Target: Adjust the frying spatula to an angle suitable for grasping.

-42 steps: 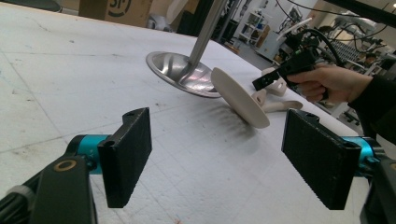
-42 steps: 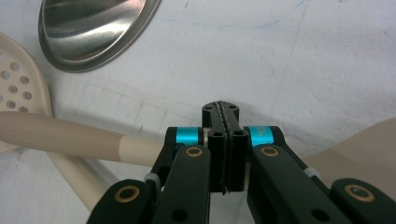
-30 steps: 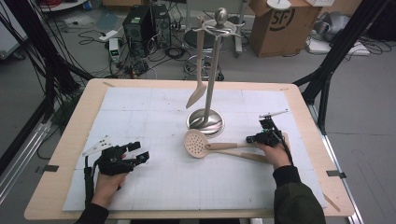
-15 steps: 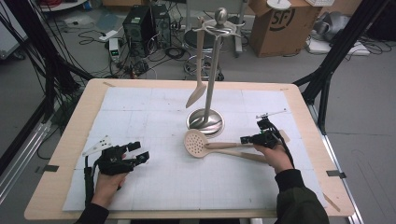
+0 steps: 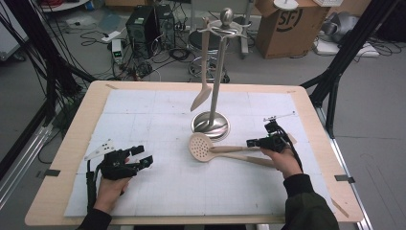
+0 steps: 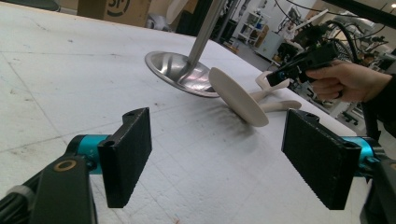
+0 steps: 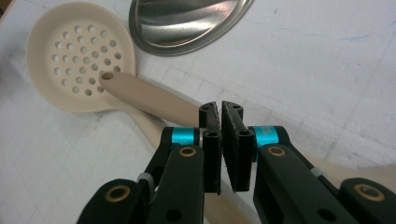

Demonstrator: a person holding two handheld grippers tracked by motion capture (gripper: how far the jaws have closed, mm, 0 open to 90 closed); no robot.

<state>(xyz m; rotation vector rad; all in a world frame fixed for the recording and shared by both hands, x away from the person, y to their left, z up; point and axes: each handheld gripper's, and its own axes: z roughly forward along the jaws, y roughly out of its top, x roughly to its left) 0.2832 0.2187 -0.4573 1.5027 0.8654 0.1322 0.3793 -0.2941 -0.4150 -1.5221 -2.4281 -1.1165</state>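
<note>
A cream slotted spoon (image 5: 201,146) (image 7: 79,56) lies on the white mat in front of the metal stand's base (image 5: 210,125). A wooden handle (image 7: 149,98) with a hole at its end rests across the spoon's bowl. My right gripper (image 5: 252,142) (image 7: 219,108) hovers just above both handles. Its jaws have just been opening, but the pads are still almost together and nothing is between them. My left gripper (image 5: 141,157) (image 6: 219,154) rests open on the mat at the near left, with nothing between its pads. It faces the spoon (image 6: 238,95).
A wooden spatula (image 5: 203,62) hangs from the tall metal stand (image 5: 221,57) at the middle back of the table. The mat covers most of the wooden table (image 5: 72,143). Boxes, cables and equipment sit on the floor beyond the far edge.
The right gripper has edged slightly left over the handles. The left hand and the utensils have stayed put.
</note>
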